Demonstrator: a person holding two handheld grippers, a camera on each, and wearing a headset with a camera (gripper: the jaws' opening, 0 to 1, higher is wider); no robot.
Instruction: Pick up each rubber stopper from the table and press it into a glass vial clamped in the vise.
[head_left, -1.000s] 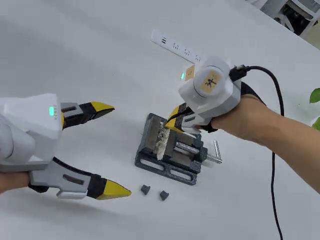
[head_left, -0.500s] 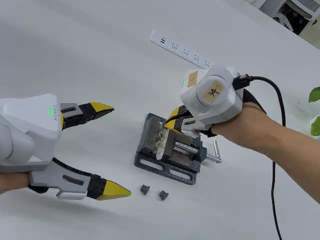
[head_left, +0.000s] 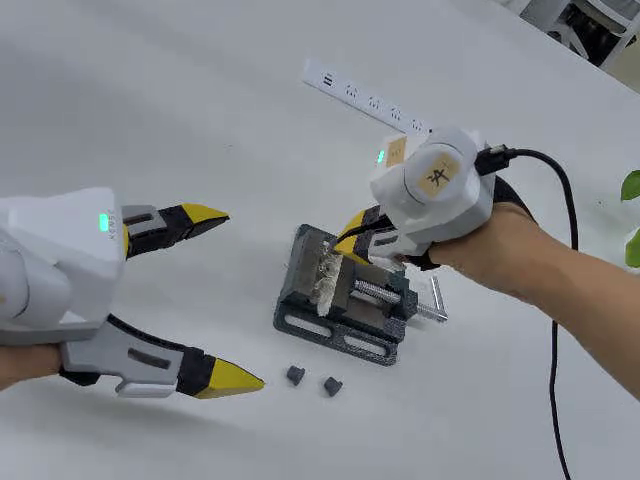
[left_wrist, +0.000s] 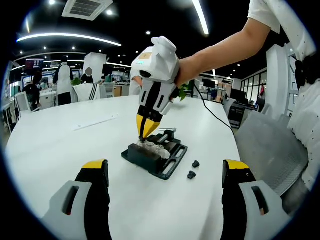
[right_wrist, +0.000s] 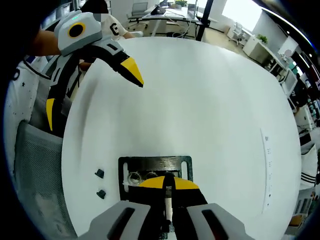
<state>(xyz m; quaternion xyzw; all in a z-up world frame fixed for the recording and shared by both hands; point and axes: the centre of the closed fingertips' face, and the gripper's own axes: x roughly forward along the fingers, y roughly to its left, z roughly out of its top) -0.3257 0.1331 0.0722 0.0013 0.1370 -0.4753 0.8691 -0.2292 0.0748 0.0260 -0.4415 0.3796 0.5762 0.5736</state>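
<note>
A dark bench vise (head_left: 340, 300) (left_wrist: 156, 156) (right_wrist: 155, 162) stands mid-table with several glass vials (head_left: 325, 272) (right_wrist: 135, 176) clamped in its jaws. My right gripper (head_left: 349, 237) (left_wrist: 144, 131) (right_wrist: 165, 182) is shut, its yellow tips pointing down onto the vials; whatever may be between the tips is hidden. Two small dark rubber stoppers (head_left: 295, 375) (left_wrist: 195, 163) (right_wrist: 99, 173) lie on the table just in front of the vise. My left gripper (head_left: 231, 297) (left_wrist: 165, 169) (right_wrist: 92, 95) hovers to the left of the vise, wide open and holding nothing.
A white power strip (head_left: 365, 95) (left_wrist: 97, 121) lies beyond the vise. The right gripper's black cable (head_left: 556, 210) trails along the person's arm. The vise's screw handle (head_left: 435, 300) sticks out to the right. Bare white table surrounds the vise.
The right gripper's body has tilted slightly to the right and up while its tips stay over the vials. The left gripper has not moved.
</note>
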